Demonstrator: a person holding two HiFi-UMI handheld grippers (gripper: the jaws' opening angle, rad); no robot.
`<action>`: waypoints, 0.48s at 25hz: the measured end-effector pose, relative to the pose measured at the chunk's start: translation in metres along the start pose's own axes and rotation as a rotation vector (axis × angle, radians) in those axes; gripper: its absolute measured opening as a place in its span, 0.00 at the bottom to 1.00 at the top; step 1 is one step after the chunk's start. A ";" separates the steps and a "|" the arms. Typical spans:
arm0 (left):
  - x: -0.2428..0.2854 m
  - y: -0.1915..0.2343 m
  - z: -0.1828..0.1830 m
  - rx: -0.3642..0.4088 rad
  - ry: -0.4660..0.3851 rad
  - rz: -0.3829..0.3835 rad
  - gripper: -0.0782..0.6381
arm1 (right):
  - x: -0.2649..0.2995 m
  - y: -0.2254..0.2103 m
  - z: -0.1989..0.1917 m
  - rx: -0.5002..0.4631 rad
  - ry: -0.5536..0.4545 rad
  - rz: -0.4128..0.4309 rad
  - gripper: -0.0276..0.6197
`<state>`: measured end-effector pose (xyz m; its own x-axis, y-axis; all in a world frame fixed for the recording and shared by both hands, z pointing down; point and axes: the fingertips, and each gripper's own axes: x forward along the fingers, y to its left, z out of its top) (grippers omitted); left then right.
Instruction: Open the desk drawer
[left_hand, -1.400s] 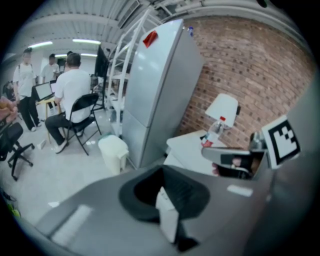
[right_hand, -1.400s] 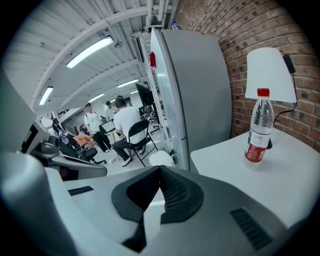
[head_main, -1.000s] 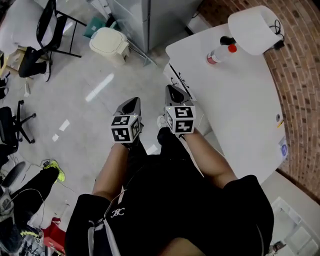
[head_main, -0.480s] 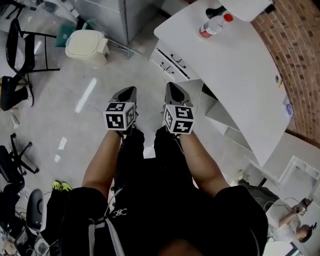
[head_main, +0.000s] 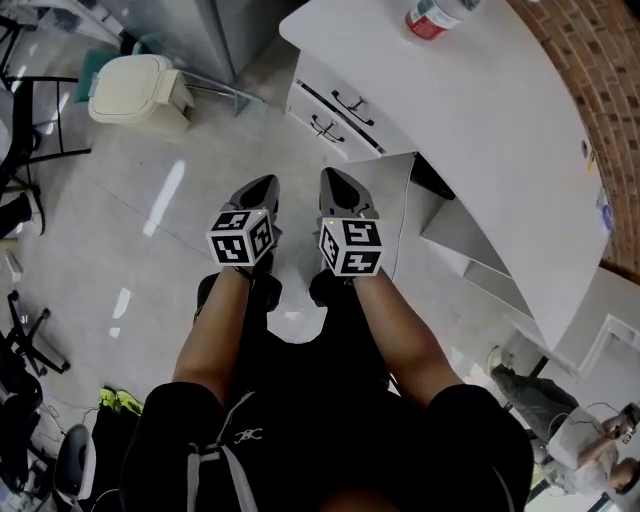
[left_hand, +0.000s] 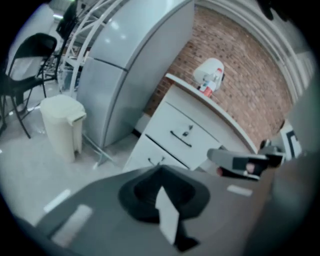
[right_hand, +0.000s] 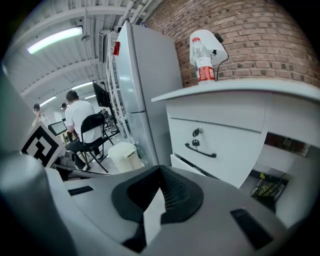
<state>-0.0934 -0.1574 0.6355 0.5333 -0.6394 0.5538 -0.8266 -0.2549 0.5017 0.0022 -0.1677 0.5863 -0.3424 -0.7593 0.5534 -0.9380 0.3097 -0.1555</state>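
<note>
The white desk (head_main: 480, 120) has two shut drawers on its left end. The upper drawer (head_main: 355, 95) carries a dark bar handle (right_hand: 201, 150) and a key lock; the lower drawer (head_main: 320, 125) sits beneath it. My left gripper (head_main: 266, 185) and right gripper (head_main: 330, 178) hang side by side over the floor in front of the drawers, short of them and touching nothing. In the left gripper view the left gripper (left_hand: 161, 172) has its jaws shut and empty. The right gripper (right_hand: 161, 171) in its own view is likewise shut with nothing between the pads.
A red-capped bottle (head_main: 432, 14) stands on the desk. A cream waste bin (head_main: 135, 90) sits on the floor left of the drawers, beside a tall grey cabinet (left_hand: 125, 65). Black chairs (head_main: 20, 130) stand at far left. A seated person (right_hand: 77, 117) is behind.
Both grippers have sunk lower, still side by side. The drawer fronts, hardly visible under the desk top before, now show plainly and closer.
</note>
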 end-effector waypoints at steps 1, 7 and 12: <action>0.017 0.005 -0.008 -0.023 -0.026 -0.022 0.11 | 0.010 -0.007 -0.014 0.006 -0.013 0.000 0.04; 0.119 0.038 -0.064 -0.122 -0.093 -0.157 0.11 | 0.070 -0.056 -0.085 0.089 -0.149 -0.021 0.04; 0.201 0.069 -0.110 -0.206 -0.099 -0.228 0.11 | 0.119 -0.079 -0.124 0.155 -0.203 0.037 0.04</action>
<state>-0.0234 -0.2233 0.8548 0.6720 -0.6529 0.3494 -0.6287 -0.2537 0.7351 0.0425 -0.2115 0.7664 -0.3654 -0.8535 0.3715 -0.9164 0.2598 -0.3046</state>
